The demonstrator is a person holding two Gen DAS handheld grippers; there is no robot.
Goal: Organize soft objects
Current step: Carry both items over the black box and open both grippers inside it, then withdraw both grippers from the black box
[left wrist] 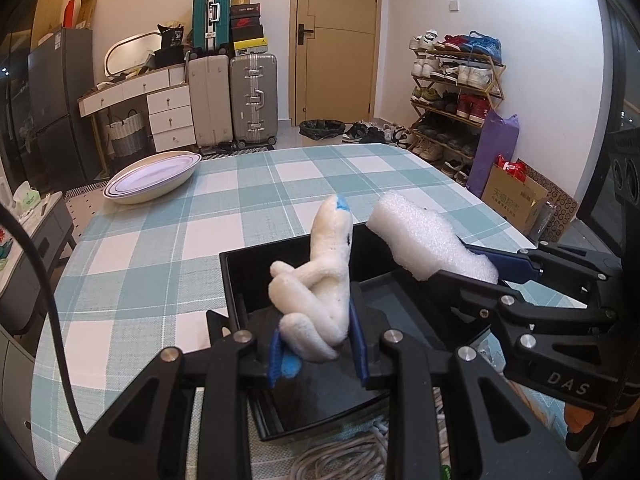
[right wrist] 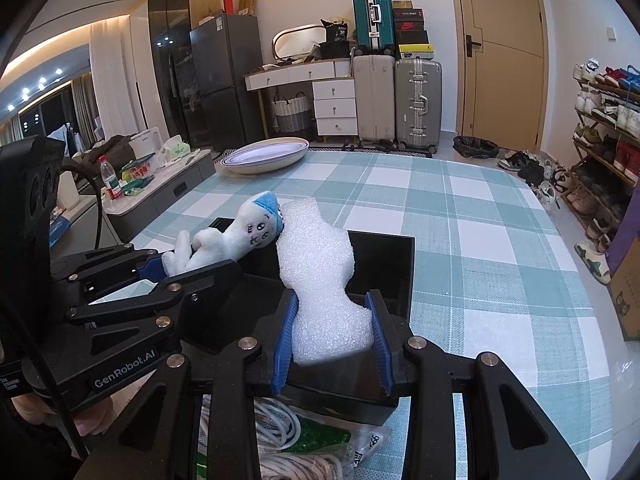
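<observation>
Plush toy (left wrist: 320, 280) sits pinched in my left gripper (left wrist: 318, 344), soft and light. Foam piece (right wrist: 324, 280), squashy, is pinched low in my right gripper (right wrist: 334, 340) above the black bin (right wrist: 400, 272).

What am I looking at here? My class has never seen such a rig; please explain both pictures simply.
No robot: a person carries two hand-held claws, each with a camera looking along its fingers. The left claw squeezes a white plush toy; in the other view the right claw squeezes a white foam piece. Both are held over a black bin on a checked tablecloth. A stack of oval plates sits at the far edge, and cables lie nearest the camera.
</observation>
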